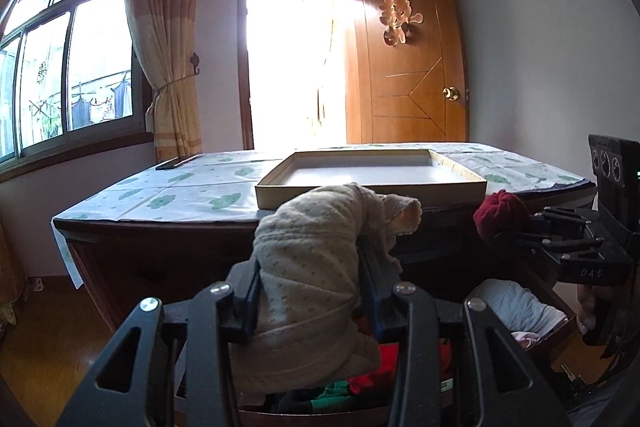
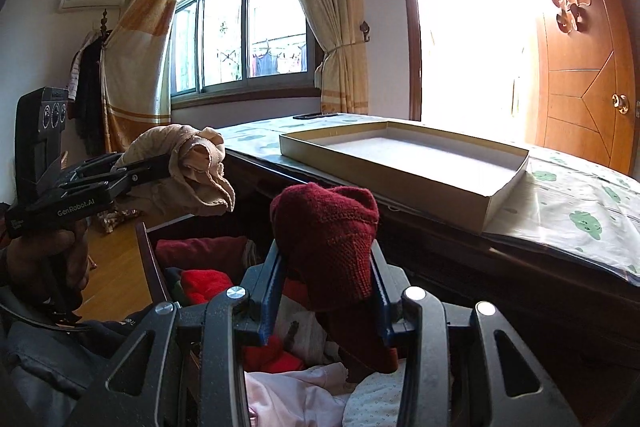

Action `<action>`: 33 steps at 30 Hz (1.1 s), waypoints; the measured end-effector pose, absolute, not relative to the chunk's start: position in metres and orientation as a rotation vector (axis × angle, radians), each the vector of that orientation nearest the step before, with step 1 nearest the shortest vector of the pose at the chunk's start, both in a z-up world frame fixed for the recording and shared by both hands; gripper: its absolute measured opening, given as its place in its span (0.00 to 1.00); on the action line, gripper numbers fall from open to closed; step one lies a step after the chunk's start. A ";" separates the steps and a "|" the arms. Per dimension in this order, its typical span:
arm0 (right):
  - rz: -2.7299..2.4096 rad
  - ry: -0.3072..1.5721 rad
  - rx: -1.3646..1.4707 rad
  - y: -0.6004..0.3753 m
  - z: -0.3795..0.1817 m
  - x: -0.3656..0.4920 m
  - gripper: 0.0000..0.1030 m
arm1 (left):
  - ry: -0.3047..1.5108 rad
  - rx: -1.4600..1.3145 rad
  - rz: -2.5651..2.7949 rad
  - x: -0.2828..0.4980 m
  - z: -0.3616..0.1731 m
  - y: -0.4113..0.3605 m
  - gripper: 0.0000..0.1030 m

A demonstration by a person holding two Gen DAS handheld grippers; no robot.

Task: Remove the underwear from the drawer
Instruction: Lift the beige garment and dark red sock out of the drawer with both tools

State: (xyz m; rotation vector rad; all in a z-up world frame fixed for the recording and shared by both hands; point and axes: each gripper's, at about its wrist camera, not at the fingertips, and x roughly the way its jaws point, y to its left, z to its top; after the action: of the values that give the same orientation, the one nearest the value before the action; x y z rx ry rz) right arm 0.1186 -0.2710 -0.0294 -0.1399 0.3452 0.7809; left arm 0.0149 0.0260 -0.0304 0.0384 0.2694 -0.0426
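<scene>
Left gripper [image 1: 308, 291] clamped on beige dotted cotton underwear [image 1: 316, 247], bunched, soft; right gripper [image 2: 326, 293] clamped on maroon knit underwear [image 2: 328, 227] (both lifted above open drawer [image 2: 150, 251]); shallow rectangular cardboard tray [image 2: 506, 187] on tabletop.

Readable markings:
- "GenRobot.AI", white lettering on the black body of the left gripper [image 2: 182, 163], right wrist view.
- "DAS", faint embossed letters on the black body of the right gripper [image 1: 508, 233], left wrist view.
</scene>
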 end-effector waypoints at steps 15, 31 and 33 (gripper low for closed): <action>0.783 0.283 -0.130 -0.275 -0.027 0.111 0.40 | 0.206 0.077 -0.027 0.012 -0.022 0.022 0.39; 0.766 0.284 -0.103 -0.279 -0.008 0.116 0.40 | 0.211 0.099 -0.032 0.041 0.002 0.008 0.39; 0.762 0.287 -0.094 -0.280 -0.007 0.118 0.40 | 0.219 0.107 -0.029 0.046 0.003 0.006 0.39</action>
State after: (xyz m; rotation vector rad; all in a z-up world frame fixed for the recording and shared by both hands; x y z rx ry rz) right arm 0.1181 -0.2801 -0.0066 -0.0943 0.2872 0.7623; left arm 0.0457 0.0063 0.0028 0.1073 0.2192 -0.0285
